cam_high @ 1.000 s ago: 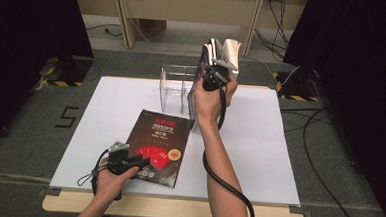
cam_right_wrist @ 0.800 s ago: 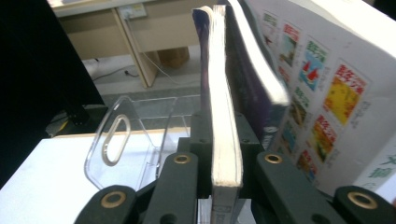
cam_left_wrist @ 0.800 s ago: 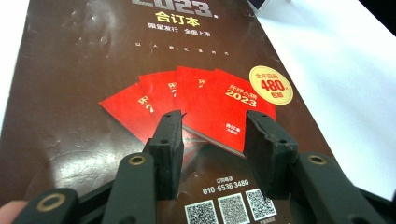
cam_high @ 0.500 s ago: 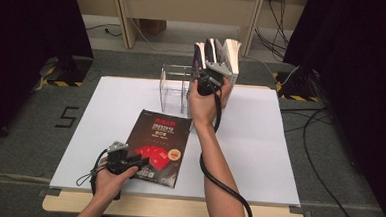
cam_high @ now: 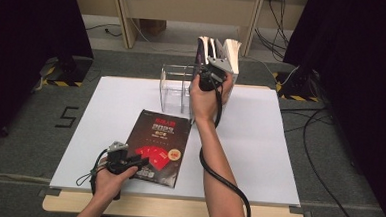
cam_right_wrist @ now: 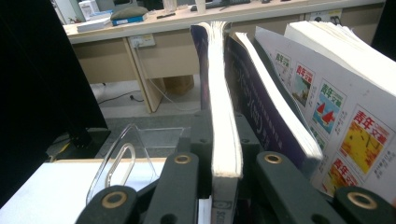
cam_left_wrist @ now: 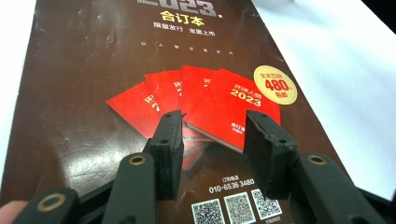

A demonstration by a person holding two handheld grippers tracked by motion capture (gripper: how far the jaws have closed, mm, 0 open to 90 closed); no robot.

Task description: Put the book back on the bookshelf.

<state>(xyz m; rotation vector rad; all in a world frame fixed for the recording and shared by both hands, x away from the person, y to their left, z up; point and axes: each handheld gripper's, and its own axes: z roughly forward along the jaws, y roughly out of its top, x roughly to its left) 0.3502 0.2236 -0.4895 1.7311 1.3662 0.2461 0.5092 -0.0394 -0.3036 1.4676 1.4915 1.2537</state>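
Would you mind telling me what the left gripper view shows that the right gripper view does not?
Left gripper view: the dark magazine lying flat on the white table, with the left gripper open over its red fanned booklets.

Right gripper view: the right gripper shut on an upright book, more standing books beside it, and the clear plastic rack.

Both: black jaws rising from the bottom edge, and a bit of white tabletop.

A magazine [cam_high: 161, 146] lies flat on the tabletop [cam_high: 259, 152] near its front edge. Behind it stands a clear rack [cam_high: 174, 87], and upright books [cam_high: 224, 52] stand at the rack's right end.
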